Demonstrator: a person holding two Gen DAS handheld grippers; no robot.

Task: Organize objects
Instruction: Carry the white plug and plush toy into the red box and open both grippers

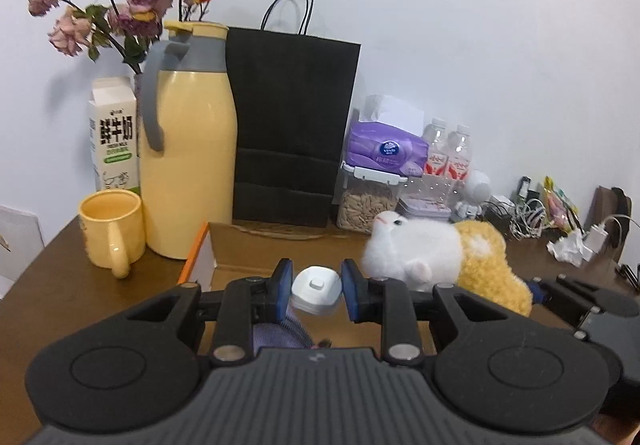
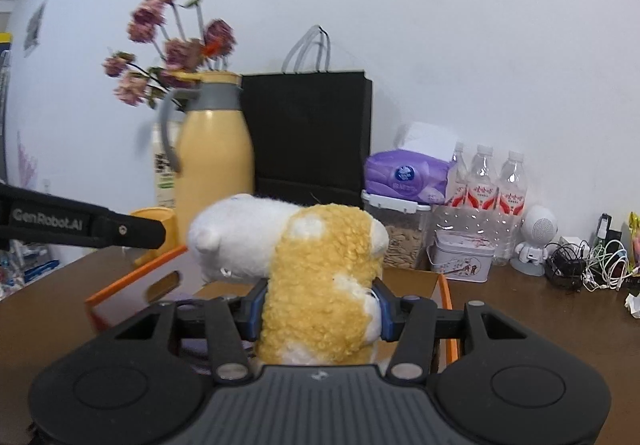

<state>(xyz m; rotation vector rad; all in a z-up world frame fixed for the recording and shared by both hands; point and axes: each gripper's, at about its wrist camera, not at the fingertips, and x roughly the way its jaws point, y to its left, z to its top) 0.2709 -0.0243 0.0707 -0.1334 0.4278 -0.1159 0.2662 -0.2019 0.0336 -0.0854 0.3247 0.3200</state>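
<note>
My left gripper (image 1: 316,287) is shut on a small white cap-like object (image 1: 316,290), held above an open cardboard box with an orange edge (image 1: 196,245). A purple cloth (image 1: 280,333) lies in the box under it. My right gripper (image 2: 318,305) is shut on a white and yellow plush toy (image 2: 316,269), held above the same box (image 2: 132,277). The plush also shows in the left wrist view (image 1: 440,257), to the right of my left gripper. The left gripper's arm (image 2: 80,225) shows at the left of the right wrist view.
Along the wall stand a yellow mug (image 1: 110,231), a yellow thermos jug (image 1: 188,165), a milk carton (image 1: 114,137), dried flowers (image 1: 132,1), a black paper bag (image 1: 292,125), a tissue pack (image 1: 384,151), a seed jar (image 1: 366,205), water bottles (image 2: 496,197), a tin (image 2: 460,257), a white robot figure (image 2: 536,241) and cables (image 2: 592,265).
</note>
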